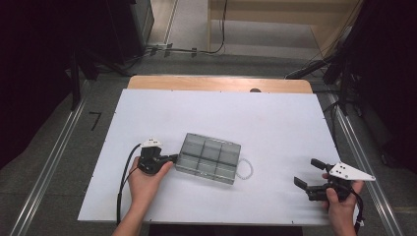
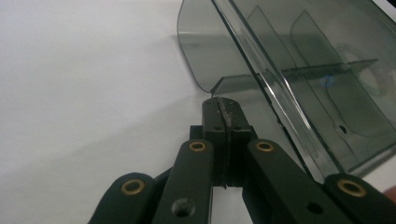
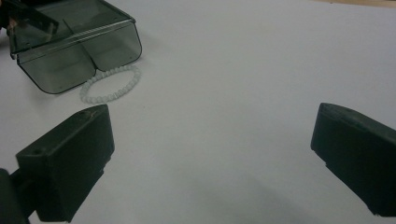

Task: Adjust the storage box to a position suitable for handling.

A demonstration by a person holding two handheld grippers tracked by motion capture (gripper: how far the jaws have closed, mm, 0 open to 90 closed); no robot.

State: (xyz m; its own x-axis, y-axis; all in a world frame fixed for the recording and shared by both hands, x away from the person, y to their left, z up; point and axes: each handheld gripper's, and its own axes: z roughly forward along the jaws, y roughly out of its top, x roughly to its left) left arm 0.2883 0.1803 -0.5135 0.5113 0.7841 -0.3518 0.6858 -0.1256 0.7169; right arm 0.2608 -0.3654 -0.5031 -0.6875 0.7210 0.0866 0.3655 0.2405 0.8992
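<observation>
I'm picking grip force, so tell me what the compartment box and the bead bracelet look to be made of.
Compartment box: probably hard smoke-tinted plastic, glossy; its dividers show through the walls.
Bead bracelet: small round milky-white beads with a soft sheen, maybe glass, stone or plastic; the look leaves that open.

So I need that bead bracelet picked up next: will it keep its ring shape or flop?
The bracelet is a string of small white beads lying in a loose, uneven loop, so it will likely sag when lifted at one point. The round beads look smooth and may slip from flat fingers. It seems light, and a push would probably slide it across the white table.
</observation>
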